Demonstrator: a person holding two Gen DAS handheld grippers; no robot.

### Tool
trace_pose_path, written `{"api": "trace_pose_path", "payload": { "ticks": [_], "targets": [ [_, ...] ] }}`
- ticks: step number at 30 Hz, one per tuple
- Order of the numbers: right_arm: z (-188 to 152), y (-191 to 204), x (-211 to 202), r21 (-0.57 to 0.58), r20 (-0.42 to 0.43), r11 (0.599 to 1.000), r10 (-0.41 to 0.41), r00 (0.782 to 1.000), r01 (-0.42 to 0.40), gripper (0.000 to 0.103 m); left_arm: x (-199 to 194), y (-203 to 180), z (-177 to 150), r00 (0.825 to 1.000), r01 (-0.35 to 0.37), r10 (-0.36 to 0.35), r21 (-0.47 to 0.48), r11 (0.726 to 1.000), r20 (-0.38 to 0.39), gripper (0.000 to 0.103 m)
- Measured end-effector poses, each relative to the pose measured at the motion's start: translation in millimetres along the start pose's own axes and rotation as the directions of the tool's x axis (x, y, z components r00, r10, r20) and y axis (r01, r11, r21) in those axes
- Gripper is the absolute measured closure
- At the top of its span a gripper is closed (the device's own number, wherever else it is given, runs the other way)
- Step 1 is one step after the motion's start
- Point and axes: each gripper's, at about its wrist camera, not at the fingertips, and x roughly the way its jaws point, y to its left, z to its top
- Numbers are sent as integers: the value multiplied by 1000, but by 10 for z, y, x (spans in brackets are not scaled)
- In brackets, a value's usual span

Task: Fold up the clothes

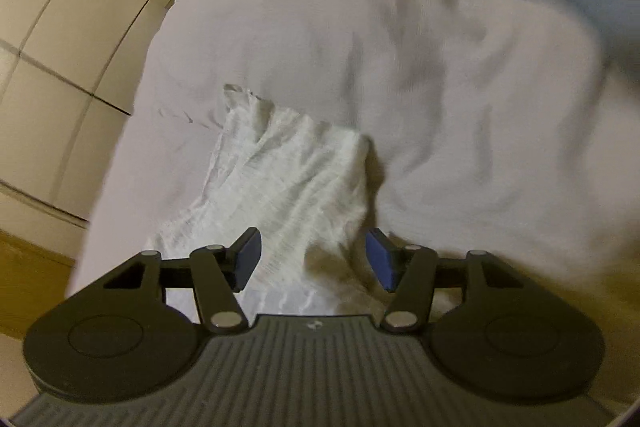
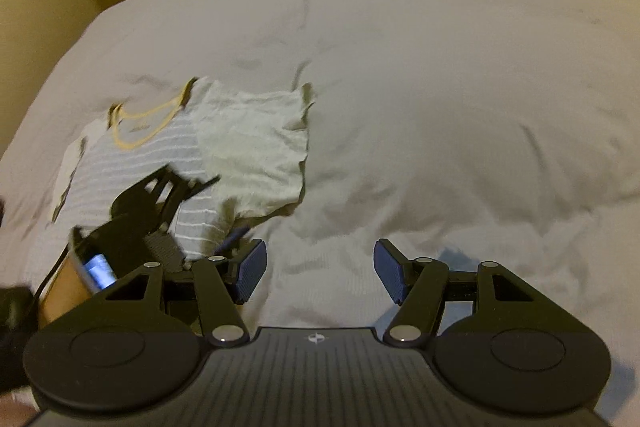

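Both grippers hang over the bed [image 2: 400,47] with jaws apart and nothing between them.

Your left gripper [image 1: 312,259] sits low over the shirt [image 1: 280,167], blue pads [image 1: 248,259] spread to either side of the near fabric. No pinch yet. From the right wrist view the shirt [image 2: 248,139] lies flat near the bed's left side: striped body, yellow neckline [image 2: 148,123], one side already folded over the stripes. The left gripper [image 2: 236,239] shows there low over the shirt's near part.

Your right gripper [image 2: 320,271] is over bare cover, apart from the shirt, gripping nothing.

Risks from here, as judgement:
- The bed cover is soft and rumpled. Close the left jaws too deep and you catch cover along with shirt; the lift then drags the bedding and skews the fold.
- Pinch only the top layer and the folded flap peels open rather than the whole garment moving.
- A one-handed lift lets the free side sag and crease. Bring the right gripper to the opposite edge first.
- The left view is motion-blurred on the right side; slow down before closing, or the pads may land off the hem.
- The shirt lies near the bed's edge; a pull toward you could slide it off.
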Motion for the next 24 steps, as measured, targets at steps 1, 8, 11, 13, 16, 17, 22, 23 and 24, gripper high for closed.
{"api": "trace_pose_path", "payload": {
  "ticks": [1, 8, 11, 13, 16, 17, 22, 23, 24],
  "targets": [
    [18, -77, 56, -24, -14, 1000, 15, 1000, -16, 41, 82, -63, 2, 999, -25, 26, 44, 999, -19, 48],
    [164, -574, 194, -144, -17, 987, 66, 998, -68, 40, 255, -247, 134, 976, -216, 210, 102, 971, 62, 56],
    [225, -722, 288, -171, -26, 984, 53, 998, -57, 40, 198, -189, 228, 961, -250, 245, 26, 968, 132, 57],
    [288, -754, 340, -196, -30, 979, 50, 998, -55, 40, 226, -174, 236, 966, -228, 225, 14, 973, 128, 59],
    [419, -733, 413, -237, -25, 970, 57, 998, -62, 40, 247, -123, 195, 974, -190, 193, -34, 981, 120, 68],
    [476, -705, 448, -248, -23, 966, 65, 998, -68, 40, 238, -86, 182, 976, -175, 182, -67, 982, 118, 73],
    [824, -474, 735, -297, -18, 947, 123, 992, -123, 41, 126, 178, 119, 985, -66, 109, -290, 955, 134, 82],
    [906, -412, 818, -309, -17, 942, 132, 991, -131, 41, 100, 220, 115, 986, -47, 98, -332, 942, 137, 83],
    [987, -361, 901, -319, -16, 938, 135, 991, -133, 41, 76, 257, 114, 986, -29, 87, -372, 928, 139, 83]
  ]
}}
